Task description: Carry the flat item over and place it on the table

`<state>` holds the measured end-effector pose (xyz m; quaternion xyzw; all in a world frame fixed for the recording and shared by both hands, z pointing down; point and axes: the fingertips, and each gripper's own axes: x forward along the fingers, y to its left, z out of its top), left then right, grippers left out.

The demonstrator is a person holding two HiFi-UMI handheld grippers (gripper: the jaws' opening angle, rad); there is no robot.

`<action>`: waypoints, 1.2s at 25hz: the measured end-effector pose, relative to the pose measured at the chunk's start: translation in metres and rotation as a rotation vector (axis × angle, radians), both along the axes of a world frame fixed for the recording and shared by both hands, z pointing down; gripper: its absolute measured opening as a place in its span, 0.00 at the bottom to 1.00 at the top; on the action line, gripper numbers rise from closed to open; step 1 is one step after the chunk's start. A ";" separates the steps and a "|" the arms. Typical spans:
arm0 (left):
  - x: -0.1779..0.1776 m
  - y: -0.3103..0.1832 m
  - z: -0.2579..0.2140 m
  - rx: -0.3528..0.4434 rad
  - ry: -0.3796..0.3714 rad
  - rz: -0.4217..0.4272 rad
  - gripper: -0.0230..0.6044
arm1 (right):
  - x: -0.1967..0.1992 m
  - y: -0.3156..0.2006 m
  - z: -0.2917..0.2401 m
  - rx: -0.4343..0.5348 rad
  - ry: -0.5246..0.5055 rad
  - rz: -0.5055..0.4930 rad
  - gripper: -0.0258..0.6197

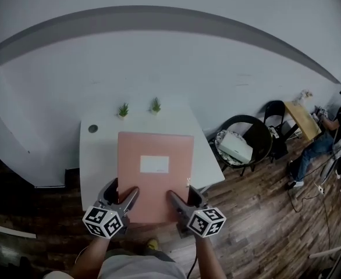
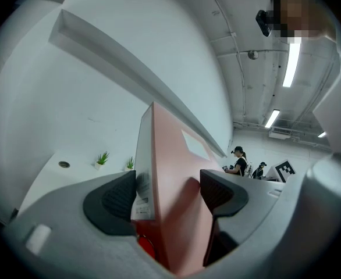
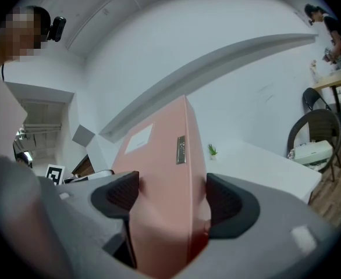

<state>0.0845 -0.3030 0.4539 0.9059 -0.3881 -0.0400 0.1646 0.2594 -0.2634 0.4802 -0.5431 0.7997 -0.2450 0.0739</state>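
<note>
With left gripper [image 1: 120, 196] and right gripper [image 1: 185, 199] fingers clamped on its 6 o'clock edge, the flat pink rectangular box [image 1: 155, 176] hangs over the white worktop [image 1: 96, 156], apparently not yet set down.

Low in the head view, the grey left gripper [image 1: 119, 195] and right gripper [image 1: 182, 199] each bear a black-and-white marker cube [image 1: 105, 221]. Their pads [image 2: 115, 201] are black and textured. The shirt [image 1: 130, 267] is pale grey.
</note>
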 end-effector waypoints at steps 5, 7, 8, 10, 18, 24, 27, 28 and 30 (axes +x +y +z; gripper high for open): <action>0.002 -0.023 -0.004 0.000 -0.020 -0.042 0.58 | 0.003 -0.029 0.001 -0.003 -0.019 -0.039 0.59; -0.002 -0.031 -0.003 -0.002 -0.023 -0.055 0.58 | -0.001 -0.039 0.002 -0.005 -0.023 -0.052 0.59; -0.004 -0.035 -0.001 -0.006 -0.022 -0.060 0.58 | -0.003 -0.044 0.003 -0.008 -0.023 -0.056 0.59; -0.007 -0.043 0.002 -0.011 -0.020 -0.065 0.58 | -0.006 -0.053 0.006 -0.014 -0.022 -0.063 0.59; -0.010 -0.093 0.000 -0.005 -0.002 -0.041 0.58 | -0.009 -0.098 0.002 -0.009 -0.009 -0.042 0.59; -0.017 -0.129 0.007 -0.028 -0.011 -0.036 0.58 | -0.016 -0.132 0.010 -0.034 -0.014 -0.027 0.59; -0.019 -0.147 0.010 -0.038 -0.008 -0.037 0.58 | -0.019 -0.150 0.013 -0.042 -0.013 -0.028 0.59; -0.020 -0.152 0.012 -0.041 -0.007 -0.040 0.58 | -0.019 -0.155 0.015 -0.046 -0.012 -0.030 0.59; -0.022 -0.161 0.018 -0.050 -0.008 -0.044 0.58 | -0.021 -0.164 0.019 -0.057 -0.012 -0.034 0.59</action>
